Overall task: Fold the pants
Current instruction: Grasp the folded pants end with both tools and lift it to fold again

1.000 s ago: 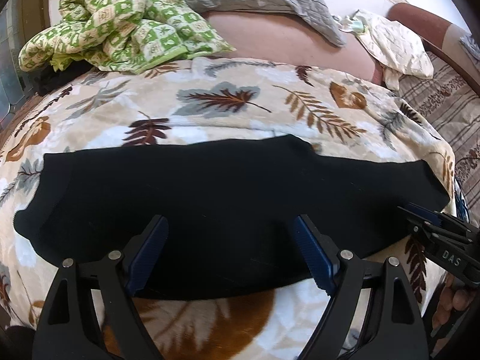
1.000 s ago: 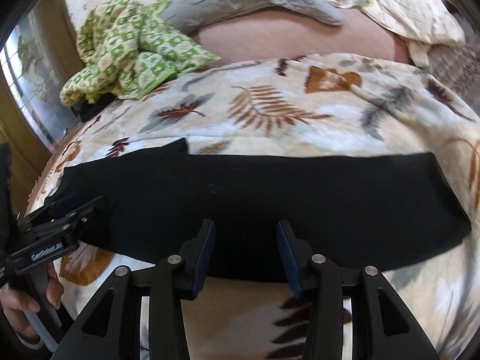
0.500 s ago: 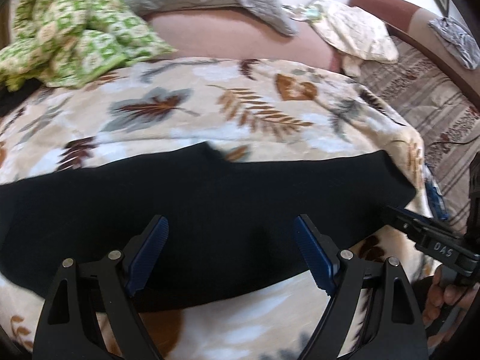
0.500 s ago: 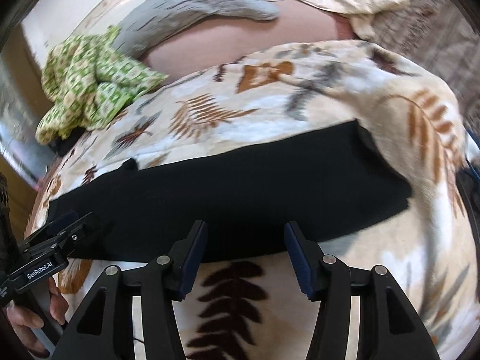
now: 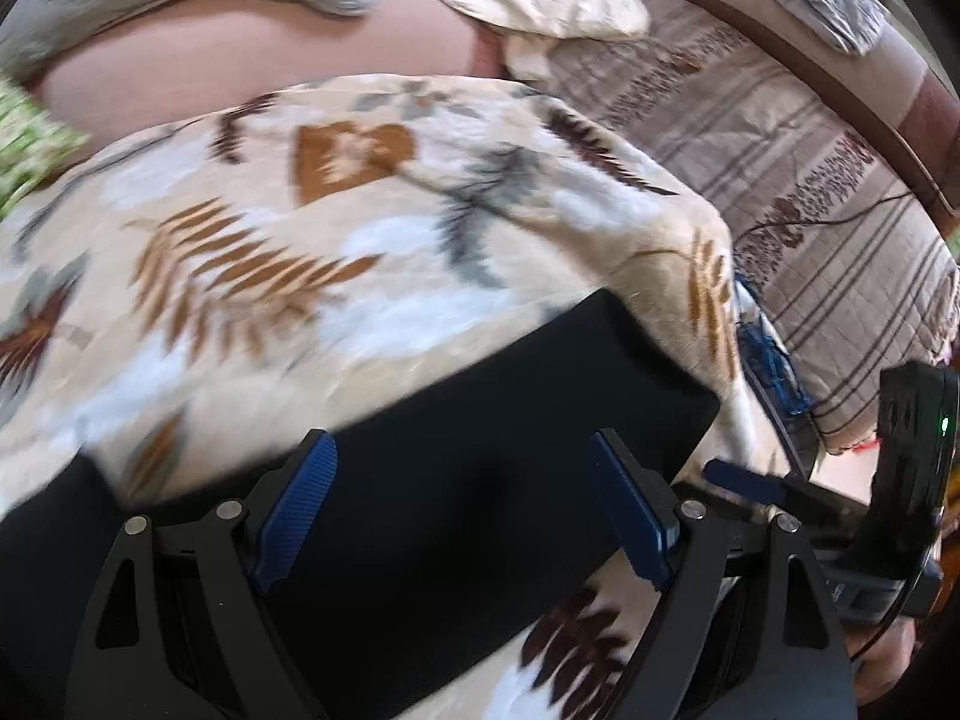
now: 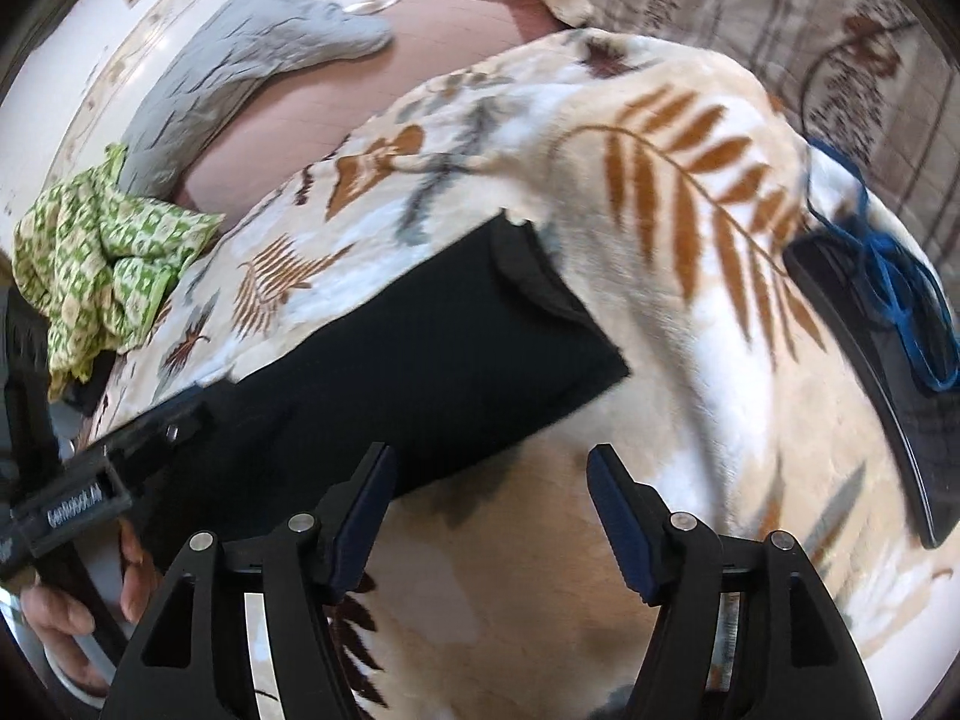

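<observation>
On the leaf-print blanket (image 6: pixel 690 360) the black pants (image 6: pixel 420 354) lay as a long band running side to side, beneath the wide, empty left gripper (image 5: pixel 462 501), while the right gripper (image 6: pixel 492 510) had just been opening, empty.

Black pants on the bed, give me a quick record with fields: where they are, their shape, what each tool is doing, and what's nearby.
pants: black pants, long flat strip
surface: leaf-print blanket
left tool: open, over the pants, nothing gripped
right tool: open, just been opening, blanket between its fingers, beside the strip's end
nearby: green patterned cloth, grey pillow, blue cord
</observation>
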Motion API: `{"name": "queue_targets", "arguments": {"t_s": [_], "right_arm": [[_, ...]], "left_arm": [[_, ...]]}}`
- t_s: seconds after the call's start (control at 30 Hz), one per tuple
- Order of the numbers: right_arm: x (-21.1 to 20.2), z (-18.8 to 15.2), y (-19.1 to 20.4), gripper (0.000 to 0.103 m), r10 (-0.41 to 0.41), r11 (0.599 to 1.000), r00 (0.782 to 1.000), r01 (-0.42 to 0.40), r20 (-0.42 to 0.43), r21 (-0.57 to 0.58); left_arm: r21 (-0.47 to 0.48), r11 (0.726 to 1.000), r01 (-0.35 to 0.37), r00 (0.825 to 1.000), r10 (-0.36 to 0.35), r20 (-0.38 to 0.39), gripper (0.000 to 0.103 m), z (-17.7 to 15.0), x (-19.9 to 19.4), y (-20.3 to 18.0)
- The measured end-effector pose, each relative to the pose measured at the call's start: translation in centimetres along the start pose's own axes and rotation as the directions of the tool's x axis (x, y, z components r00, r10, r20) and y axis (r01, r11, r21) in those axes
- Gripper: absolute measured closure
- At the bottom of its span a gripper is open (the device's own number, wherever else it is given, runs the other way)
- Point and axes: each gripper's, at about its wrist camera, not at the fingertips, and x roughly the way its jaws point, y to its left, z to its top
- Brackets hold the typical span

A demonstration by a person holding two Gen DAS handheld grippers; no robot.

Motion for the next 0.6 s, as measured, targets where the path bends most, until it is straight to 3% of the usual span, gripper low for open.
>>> {"name": "queue_targets", "arguments": {"t_s": [0.2, 0.4, 0.6], "right_arm": [[0.7, 0.3, -0.9, 0.033, 0.033, 0.998, 0.999, -0.033, 0.005, 0.044], [1.2, 0.4, -0.8, 0.027, 0.049, 0.998, 0.998, -0.050, 0.030, 0.048], [1.5, 0.3, -0.5, 0.022, 0.052, 0.997, 0.997, -0.054, 0.056, 0.047]], "left_arm": [[0.046, 0.993, 0.113, 0.990, -0.108, -0.089, 0.016, 3.3, 4.3, -1.3], [0.088, 0.979, 0.183, 0.976, -0.171, -0.134, 0.016, 5.0, 7.8, -2.7], [0.120, 0.970, 0.213, 0.963, -0.188, -0.196, 0.016, 6.1, 10.6, -3.9]]}}
